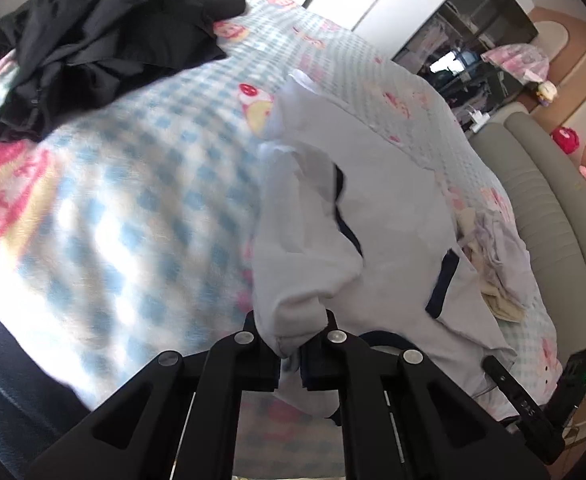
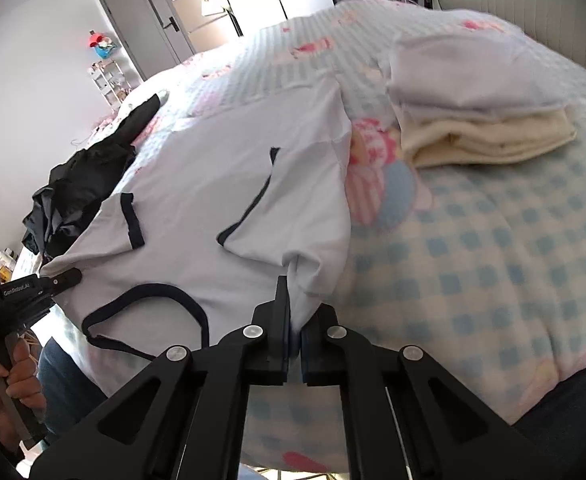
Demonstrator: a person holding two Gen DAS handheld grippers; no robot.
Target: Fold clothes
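Both claws clenched on the shoulders of a white navy-trimmed T-shirt [image 2: 229, 160] lying across the checked bedspread [image 2: 473, 248], left claw [image 1: 291, 354] and right claw [image 2: 295, 340] gripping thin pinches, folded stack [image 2: 481, 124] at two o'clock; fabric likely slipping free or bunching if pulled unevenly.

Pale blue T-shirt [image 2: 221, 168] with navy trim; blue-and-white checked blanket [image 2: 473, 264] with pink cartoon prints.
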